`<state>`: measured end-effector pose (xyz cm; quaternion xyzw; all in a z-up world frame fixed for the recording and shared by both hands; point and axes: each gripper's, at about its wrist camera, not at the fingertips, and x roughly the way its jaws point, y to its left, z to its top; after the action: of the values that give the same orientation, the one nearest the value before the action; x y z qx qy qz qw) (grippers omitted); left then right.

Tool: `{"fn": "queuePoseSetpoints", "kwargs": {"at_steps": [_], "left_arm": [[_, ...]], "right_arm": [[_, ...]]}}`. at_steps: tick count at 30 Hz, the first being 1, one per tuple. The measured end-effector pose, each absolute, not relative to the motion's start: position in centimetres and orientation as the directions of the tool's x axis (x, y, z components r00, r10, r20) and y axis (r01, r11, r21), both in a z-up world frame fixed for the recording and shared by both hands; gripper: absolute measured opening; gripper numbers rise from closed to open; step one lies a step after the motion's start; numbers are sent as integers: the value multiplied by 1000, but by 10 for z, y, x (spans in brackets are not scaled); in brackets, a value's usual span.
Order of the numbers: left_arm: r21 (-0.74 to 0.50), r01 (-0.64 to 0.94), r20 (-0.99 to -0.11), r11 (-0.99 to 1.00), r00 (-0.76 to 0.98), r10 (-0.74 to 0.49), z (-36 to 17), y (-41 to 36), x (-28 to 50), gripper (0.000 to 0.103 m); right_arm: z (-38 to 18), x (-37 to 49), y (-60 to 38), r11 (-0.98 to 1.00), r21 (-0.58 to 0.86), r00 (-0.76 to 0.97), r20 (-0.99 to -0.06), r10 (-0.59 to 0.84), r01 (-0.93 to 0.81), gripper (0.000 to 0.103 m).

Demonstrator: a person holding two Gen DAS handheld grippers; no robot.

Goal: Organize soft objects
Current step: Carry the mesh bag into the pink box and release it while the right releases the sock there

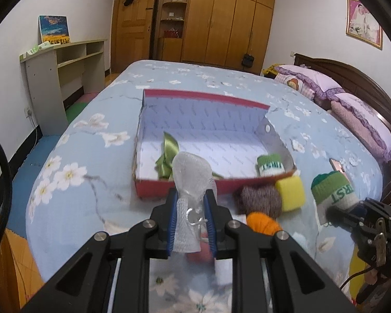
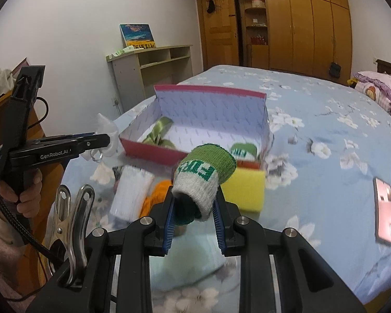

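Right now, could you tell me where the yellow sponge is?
The yellow sponge lies on the bed outside the red box, against its near right corner, beside the brown yarn.

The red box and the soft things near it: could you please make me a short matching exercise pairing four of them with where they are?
Things:
1. green ribbon
2. yellow sponge
3. clear mesh pouch
4. green-and-white wristband

Places:
A. in the right hand-held gripper
B. inside the red box
C. on the bed just outside the box
D. in the left hand-held gripper

Pairs: 1-B, 2-C, 3-D, 4-A
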<state>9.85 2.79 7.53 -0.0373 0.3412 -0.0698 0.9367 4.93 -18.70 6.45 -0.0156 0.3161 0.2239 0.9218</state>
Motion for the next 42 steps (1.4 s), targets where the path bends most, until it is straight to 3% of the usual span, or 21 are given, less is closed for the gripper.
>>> {"fn": "queuePoseSetpoints", "kwargs": {"at_steps": [17,42], "left_arm": [[-106,137,-620,985,765,-173,86,14,141,21],[-122,137,-697,983,694,-183,36,2,218,21]], "right_arm": [[75,86,-183,899,118,709,-576,407,-421,27],[69,181,-172,920,118,706,-608,364,-373,27]]}}
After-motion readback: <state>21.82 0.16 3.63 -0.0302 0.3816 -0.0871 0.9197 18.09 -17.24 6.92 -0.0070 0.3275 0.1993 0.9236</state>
